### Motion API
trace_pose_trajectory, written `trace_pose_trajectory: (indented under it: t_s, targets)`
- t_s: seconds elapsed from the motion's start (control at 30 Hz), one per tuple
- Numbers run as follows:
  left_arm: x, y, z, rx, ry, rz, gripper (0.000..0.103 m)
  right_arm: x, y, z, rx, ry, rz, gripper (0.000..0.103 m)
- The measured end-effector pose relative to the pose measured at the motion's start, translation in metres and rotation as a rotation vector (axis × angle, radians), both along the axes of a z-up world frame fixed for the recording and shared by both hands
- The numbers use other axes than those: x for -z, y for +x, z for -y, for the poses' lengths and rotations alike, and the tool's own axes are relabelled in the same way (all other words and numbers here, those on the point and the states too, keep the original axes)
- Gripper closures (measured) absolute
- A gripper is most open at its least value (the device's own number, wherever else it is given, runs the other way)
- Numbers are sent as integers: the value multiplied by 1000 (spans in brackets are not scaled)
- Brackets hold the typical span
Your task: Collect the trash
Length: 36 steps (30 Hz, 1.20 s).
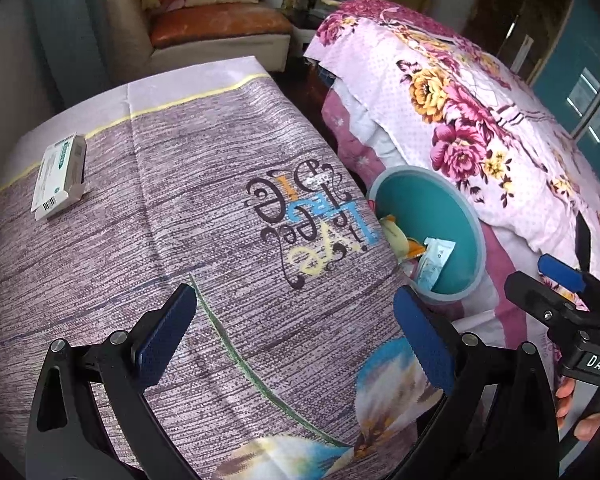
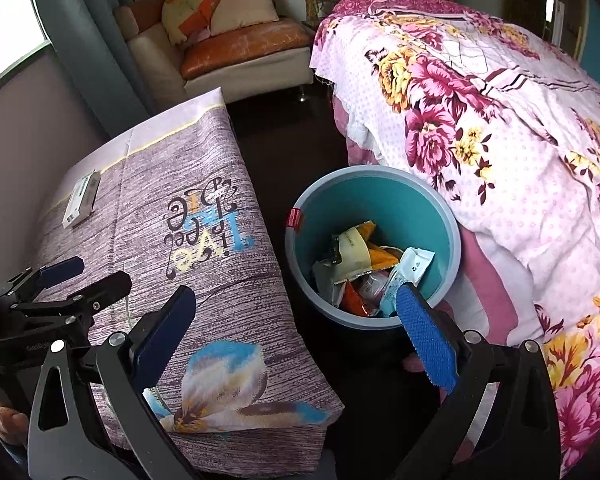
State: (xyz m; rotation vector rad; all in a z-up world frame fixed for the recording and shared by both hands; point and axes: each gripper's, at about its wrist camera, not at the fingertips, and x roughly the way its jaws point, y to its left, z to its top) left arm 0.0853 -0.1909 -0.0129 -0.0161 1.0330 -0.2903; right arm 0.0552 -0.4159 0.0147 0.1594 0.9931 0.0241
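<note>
**A:** ok so where's the trash at right now?

**B:** Most of it sits in the teal bin [image 2: 374, 240], dead center of the right wrist view, wedged between the table and the bed. Crumpled wrappers [image 2: 360, 268] piled at the bottom, white, orange and yellow ones, plus a pale blue packet leaning on the inner wall. One piece is outside it: a white box [image 1: 60, 170] with green print, lying flat at the upper left of the left wrist view, near the far edge of the purple tablecloth [image 1: 204, 208]. Well apart from the bin.

**A:** and the grippers?

**B:** Both spread wide with nothing between the pads. Left gripper [image 1: 296, 336] hangs over the tablecloth at the bottom of its frame, below the printed lettering. Right gripper [image 2: 296, 336] is low center in its frame, its right pad overlapping the bin's near rim in the picture; can't tell if it's touching.

**A:** anything else around?

**B:** Floral bedspread [image 2: 500, 140] filling the right side, couch [image 2: 236, 44] with cushions at the top.
</note>
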Motion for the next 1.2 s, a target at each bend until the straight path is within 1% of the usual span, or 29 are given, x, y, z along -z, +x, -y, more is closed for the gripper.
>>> trace_pose_trajectory:
  t_s: [0.5, 1.2]
  targets:
    - [12, 6, -2, -5, 18, -6, 4, 19, 9, -1, 2, 8, -39, 7]
    - [22, 9, -5, -7, 27, -25, 4, 27, 15, -4, 1, 6, -62, 7]
